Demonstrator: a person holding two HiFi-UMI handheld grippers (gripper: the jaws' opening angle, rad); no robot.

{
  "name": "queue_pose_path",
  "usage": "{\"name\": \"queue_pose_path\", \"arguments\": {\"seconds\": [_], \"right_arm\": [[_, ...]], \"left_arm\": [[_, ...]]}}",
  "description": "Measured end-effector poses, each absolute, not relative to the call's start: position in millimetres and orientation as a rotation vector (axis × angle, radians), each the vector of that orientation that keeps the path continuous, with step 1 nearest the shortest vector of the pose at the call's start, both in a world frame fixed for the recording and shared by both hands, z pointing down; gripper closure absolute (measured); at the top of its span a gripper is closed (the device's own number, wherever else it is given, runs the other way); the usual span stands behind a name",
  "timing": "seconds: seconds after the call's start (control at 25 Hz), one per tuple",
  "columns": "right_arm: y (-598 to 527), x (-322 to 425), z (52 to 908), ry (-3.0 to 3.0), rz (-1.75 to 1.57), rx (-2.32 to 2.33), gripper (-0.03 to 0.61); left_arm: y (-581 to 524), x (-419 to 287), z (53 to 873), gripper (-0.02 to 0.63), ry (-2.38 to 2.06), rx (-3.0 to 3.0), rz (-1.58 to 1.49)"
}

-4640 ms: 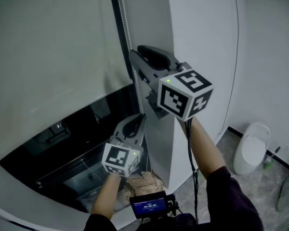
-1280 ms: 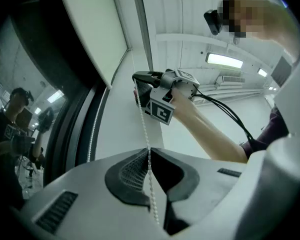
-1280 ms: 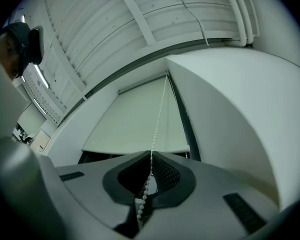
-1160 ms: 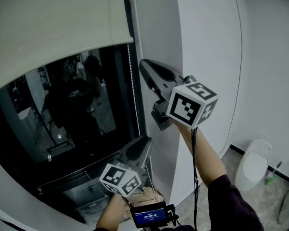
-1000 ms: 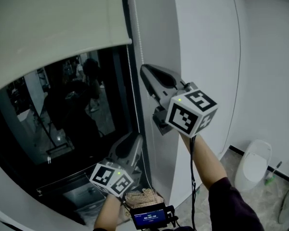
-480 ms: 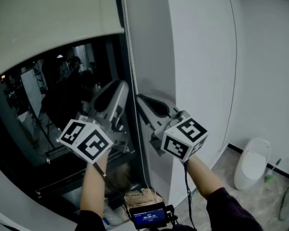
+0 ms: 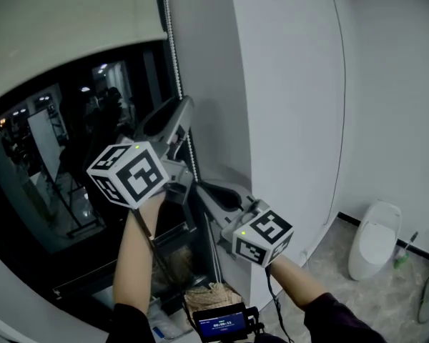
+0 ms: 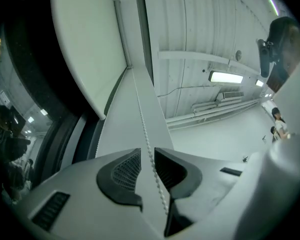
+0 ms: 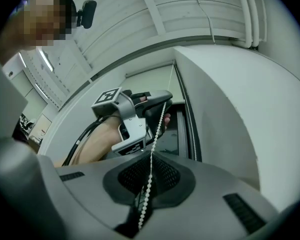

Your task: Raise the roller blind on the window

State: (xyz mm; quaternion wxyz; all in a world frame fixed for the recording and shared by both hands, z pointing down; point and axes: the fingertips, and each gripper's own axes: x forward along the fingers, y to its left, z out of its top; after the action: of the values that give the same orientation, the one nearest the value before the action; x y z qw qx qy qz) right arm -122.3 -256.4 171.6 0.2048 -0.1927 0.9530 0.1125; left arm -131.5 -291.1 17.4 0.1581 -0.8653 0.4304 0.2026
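Note:
The cream roller blind [image 7: 57,27] hangs over the top of the dark window [image 7: 50,170], its lower edge high at the upper left. A white bead chain [image 7: 171,48] runs down the window's right side. My left gripper [image 7: 180,109] is the upper one, with the chain [image 8: 140,109] passing through the narrow gap of its jaws [image 8: 146,156]. They have just been opening and the pads do not press on the chain. Below it, my right gripper [image 7: 201,188] is shut on the chain [image 9: 157,129], which runs through its closed jaws [image 9: 150,170].
A white wall pillar [image 7: 286,84] stands right of the chain. A toilet [image 7: 375,238] and a brush [image 7: 401,255] are on the floor at the far right. A small screen device [image 7: 220,322] and a woven bundle [image 7: 209,294] lie below my arms.
My left gripper has climbed from below the right one to above it along the chain. My right gripper has come down with the chain. The blind's lower edge sits higher.

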Motion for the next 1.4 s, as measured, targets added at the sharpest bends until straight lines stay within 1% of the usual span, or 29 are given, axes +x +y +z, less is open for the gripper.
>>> {"name": "queue_pose_path", "arguments": {"seconds": [0.2,0.24,0.44,0.6,0.84,1.12,1.4], "right_arm": [[-260,-123,204,2.682,0.242,-0.543,0.561],[-262,-120,207,2.680,0.222,-0.543,0.561],[-262,-110,210,2.686,0.184,-0.508,0.561],[-259,-97,185,2.632,0.190,-0.472,0.558],[-255,-91,143,2.578,0.288,-0.482,0.558],[-262,-88,116,2.551,0.341,-0.510,0.558],[-260,-91,106,2.543,0.370,-0.506,0.558]], "left_arm": [[-288,-134,24,0.576,1.257,-2.435,0.592],[-287,-133,28,0.589,1.272,-2.406,0.572],[-275,-143,38,0.594,1.327,-2.307,0.572],[-275,-143,59,0.594,1.334,-2.303,0.530],[-282,-142,122,0.594,1.349,-2.396,0.512],[-293,-136,181,0.594,1.386,-2.452,0.462],[-286,-134,185,0.594,1.399,-2.424,0.437]]}}
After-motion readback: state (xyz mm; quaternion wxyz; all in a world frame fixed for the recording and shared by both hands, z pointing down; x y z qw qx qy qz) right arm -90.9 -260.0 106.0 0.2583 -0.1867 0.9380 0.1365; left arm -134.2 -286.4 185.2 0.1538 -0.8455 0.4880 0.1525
